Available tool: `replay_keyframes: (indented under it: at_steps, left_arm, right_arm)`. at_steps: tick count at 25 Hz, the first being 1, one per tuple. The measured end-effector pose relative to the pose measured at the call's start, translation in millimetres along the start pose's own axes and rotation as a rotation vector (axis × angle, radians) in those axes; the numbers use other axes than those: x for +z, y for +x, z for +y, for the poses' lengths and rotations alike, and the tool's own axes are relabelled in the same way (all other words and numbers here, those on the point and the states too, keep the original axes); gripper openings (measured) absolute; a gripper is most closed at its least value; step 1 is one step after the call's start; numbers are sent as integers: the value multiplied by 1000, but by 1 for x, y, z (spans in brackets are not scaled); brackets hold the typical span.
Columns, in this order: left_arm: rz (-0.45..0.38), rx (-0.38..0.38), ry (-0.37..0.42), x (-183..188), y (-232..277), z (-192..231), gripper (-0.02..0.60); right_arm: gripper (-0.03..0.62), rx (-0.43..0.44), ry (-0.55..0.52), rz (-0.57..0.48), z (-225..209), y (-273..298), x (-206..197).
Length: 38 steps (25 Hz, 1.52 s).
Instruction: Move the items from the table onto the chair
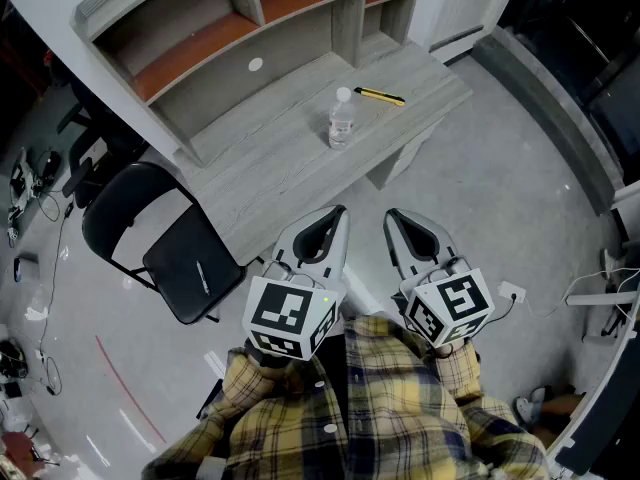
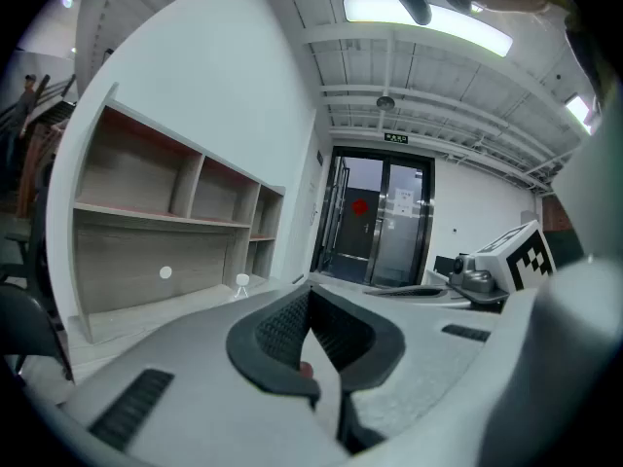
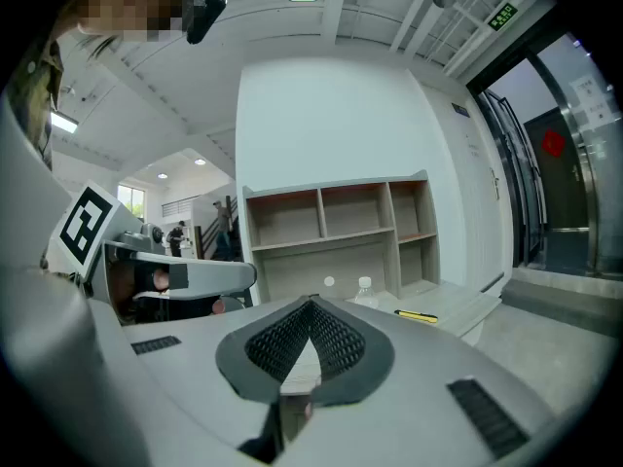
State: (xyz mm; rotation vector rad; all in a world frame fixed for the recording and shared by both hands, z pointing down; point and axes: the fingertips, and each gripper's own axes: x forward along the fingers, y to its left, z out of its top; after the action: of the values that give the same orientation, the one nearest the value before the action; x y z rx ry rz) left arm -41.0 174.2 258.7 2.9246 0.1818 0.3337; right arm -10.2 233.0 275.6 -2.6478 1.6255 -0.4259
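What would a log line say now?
left gripper shut, empty | right gripper shut, empty | water bottle, yellow utility knife on desk | pen on chair

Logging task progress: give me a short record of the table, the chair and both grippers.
table: upright water bottle; yellow cutter lying flat
chair: slim pen-like item on seat
left gripper: shut, empty, short of the table
right gripper: shut, empty, short of the table
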Motion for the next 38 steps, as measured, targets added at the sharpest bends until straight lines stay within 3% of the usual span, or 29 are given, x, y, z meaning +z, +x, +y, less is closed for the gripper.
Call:
replay_keyframes:
  at_steps: [13, 23, 30, 38]
  left_arm:
    - [14, 2, 4, -3, 2, 9, 3]
    - [52, 28, -18, -11, 35, 21, 3]
    - [57, 106, -32, -1, 106, 47, 3]
    - [10, 265, -52, 49, 200, 90, 3]
  right_arm:
    - [17, -41, 24, 2, -10, 0, -4]
    - [17, -95, 93, 32, -55, 2, -19]
    - [17, -11, 76, 55, -116, 60, -7]
    - [17, 162, 33, 89, -197, 151, 39]
